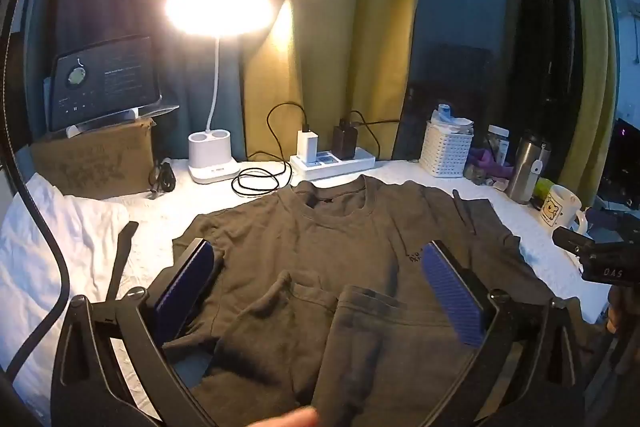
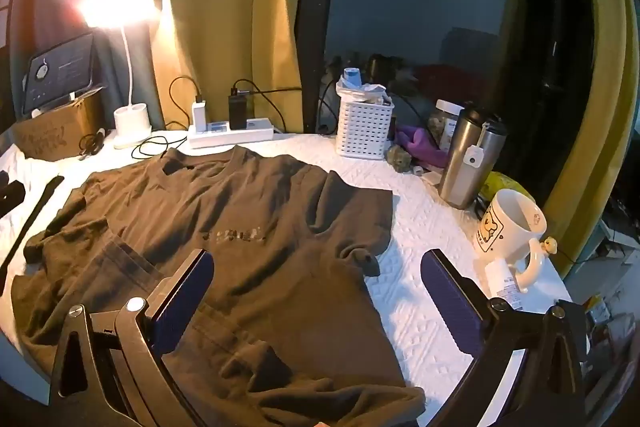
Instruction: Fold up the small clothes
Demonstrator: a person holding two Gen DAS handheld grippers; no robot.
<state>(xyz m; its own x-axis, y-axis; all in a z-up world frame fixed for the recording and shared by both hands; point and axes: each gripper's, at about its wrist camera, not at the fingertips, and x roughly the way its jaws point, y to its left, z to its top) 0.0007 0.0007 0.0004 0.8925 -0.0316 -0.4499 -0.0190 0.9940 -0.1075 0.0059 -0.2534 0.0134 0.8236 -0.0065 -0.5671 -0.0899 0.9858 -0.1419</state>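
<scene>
A dark brown T-shirt (image 1: 320,247) lies front up on the white table cover (image 1: 168,211), collar toward the far side, with its lower hem rumpled and partly folded up near me. It also shows in the right wrist view (image 2: 224,227). My left gripper (image 1: 318,263) is open and empty, hovering over the shirt's lower middle. My right gripper (image 2: 318,267) is open and empty, over the shirt's right edge, by the right sleeve (image 2: 360,259). The right gripper's body shows at the right edge of the left wrist view (image 1: 600,259).
Along the far edge stand a lit desk lamp (image 1: 216,163), a power strip with chargers and cables (image 1: 332,159), a white basket (image 1: 446,147), a steel tumbler (image 2: 468,163) and a mug (image 2: 508,227). A tablet on a cardboard box (image 1: 96,163) and white cloth (image 1: 44,247) lie left.
</scene>
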